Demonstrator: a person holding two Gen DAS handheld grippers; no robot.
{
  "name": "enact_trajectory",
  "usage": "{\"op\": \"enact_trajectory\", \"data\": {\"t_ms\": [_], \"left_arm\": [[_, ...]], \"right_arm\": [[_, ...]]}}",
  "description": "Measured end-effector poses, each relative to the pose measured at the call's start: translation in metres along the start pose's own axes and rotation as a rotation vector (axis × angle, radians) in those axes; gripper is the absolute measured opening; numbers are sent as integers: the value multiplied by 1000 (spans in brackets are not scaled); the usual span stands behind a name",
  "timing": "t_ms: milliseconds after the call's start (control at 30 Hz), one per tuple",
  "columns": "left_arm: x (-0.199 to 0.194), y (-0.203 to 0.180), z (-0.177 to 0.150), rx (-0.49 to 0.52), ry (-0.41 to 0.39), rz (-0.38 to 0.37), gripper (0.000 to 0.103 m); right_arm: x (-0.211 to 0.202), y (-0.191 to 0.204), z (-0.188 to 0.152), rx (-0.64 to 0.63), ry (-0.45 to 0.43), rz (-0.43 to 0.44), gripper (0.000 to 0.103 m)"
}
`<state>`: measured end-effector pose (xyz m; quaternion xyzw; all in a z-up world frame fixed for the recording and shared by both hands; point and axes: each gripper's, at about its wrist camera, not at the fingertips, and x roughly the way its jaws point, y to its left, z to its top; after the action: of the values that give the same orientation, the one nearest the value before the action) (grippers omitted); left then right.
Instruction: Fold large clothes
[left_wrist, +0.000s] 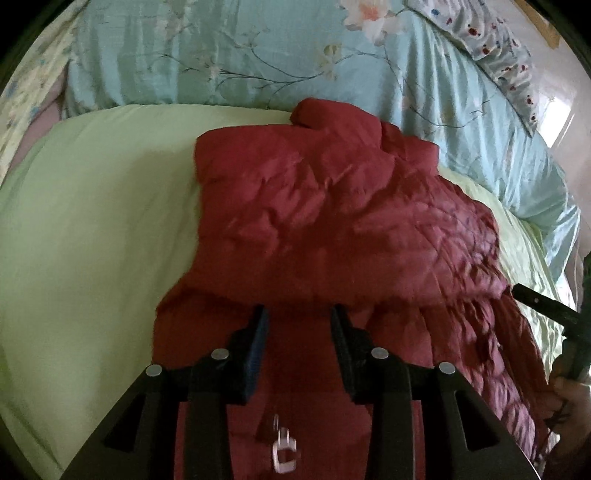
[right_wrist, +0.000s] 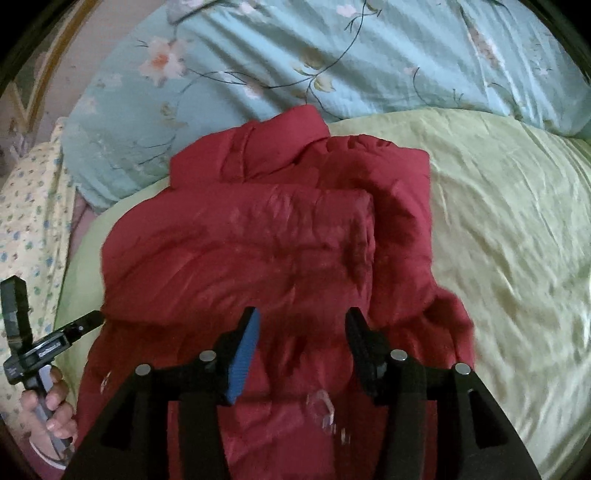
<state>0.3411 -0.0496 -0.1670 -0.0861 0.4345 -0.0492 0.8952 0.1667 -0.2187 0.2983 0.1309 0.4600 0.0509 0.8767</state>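
1. Red quilted jacket (left_wrist: 332, 221) lies bunched on the pale green sheet (left_wrist: 92, 240) — a floral blue duvet (left_wrist: 221, 55) beyond.
2. Left gripper (left_wrist: 299, 314) hovers over it, jaws apart.
3. Right gripper (left_wrist: 546, 310) shows at the right edge.

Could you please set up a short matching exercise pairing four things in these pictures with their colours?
Things:
1. Padded jacket
2. Plain sheet under the jacket
3. Floral quilt behind the jacket
4. Pad on a finger of the right tongs

Colours:
A. Pale green
B. Dark blue
C. Dark red
D. Light blue-green with flowers

Pairs: 1-C, 2-A, 3-D, 4-B
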Motion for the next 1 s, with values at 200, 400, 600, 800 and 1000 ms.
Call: {"op": "enact_trajectory", "data": {"t_ms": [200, 400, 600, 800, 1000], "left_arm": [[-80, 22, -46, -50, 4, 27, 38], [-141, 47, -84, -104, 38, 39, 41], [-181, 58, -106, -100, 59, 56, 42], [-235, 63, -120, -79, 63, 75, 49], [-285, 68, -124, -76, 83, 87, 58]], "right_arm": [[-46, -10, -39, 34, -12, 47, 64], [-86, -36, -80, 106, -26, 41, 66], [-115, -61, -110, 157, -24, 7, 66], [-133, -76, -138, 181, -14, -26, 67], [-139, -88, -159, 211, 1, -44, 67]]}}
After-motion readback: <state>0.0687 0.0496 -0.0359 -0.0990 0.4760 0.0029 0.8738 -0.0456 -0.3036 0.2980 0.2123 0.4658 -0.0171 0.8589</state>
